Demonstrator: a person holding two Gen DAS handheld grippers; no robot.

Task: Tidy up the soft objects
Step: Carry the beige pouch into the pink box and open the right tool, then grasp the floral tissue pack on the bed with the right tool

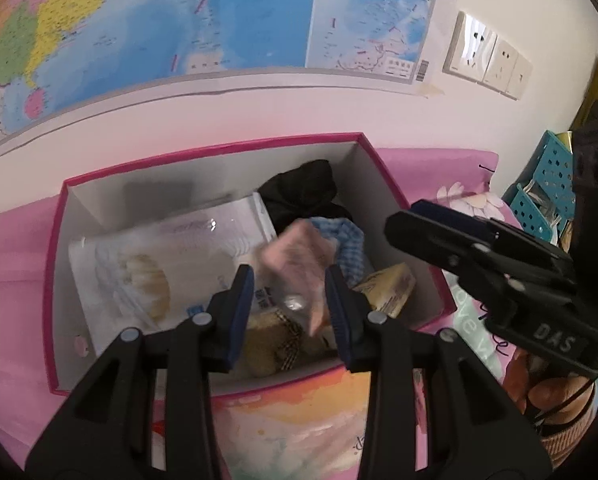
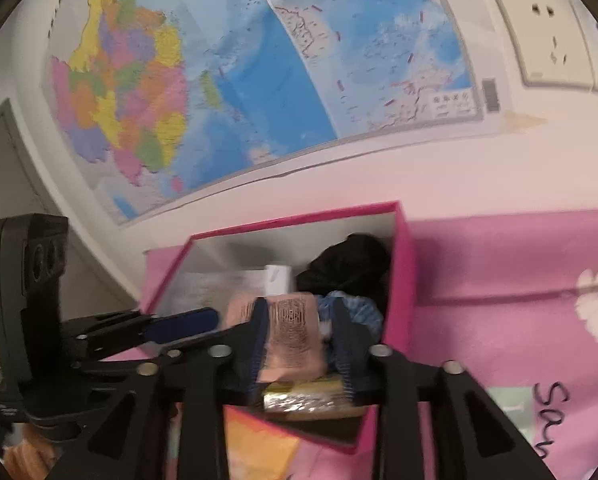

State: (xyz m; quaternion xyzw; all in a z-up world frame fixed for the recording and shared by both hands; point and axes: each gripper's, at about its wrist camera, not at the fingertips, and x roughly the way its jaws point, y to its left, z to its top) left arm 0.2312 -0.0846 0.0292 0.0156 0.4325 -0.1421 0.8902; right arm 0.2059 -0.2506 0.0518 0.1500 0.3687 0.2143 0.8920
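Observation:
A pink-rimmed cardboard box (image 1: 55, 264) stands on a pink cloth and holds soft things: a white plastic pack (image 1: 147, 264), a black cloth (image 1: 303, 192), a blue checked cloth (image 1: 345, 240), a yellow packet (image 1: 391, 288) and a brown plush (image 1: 275, 340). A pink packet (image 1: 295, 264) lies blurred between the spread fingers of my left gripper (image 1: 290, 300), which is open over the box. My right gripper (image 2: 301, 340) hovers over the box (image 2: 403, 272) with the pink packet (image 2: 295, 332) between its fingers; they stand apart. It shows at the right of the left view (image 1: 431, 224).
A large map (image 1: 179, 20) hangs on the wall behind the box, with wall sockets (image 1: 487, 56) to its right. A teal perforated basket (image 1: 547, 184) stands at the far right. The pink cloth (image 2: 499, 264) with a flower print spreads right of the box.

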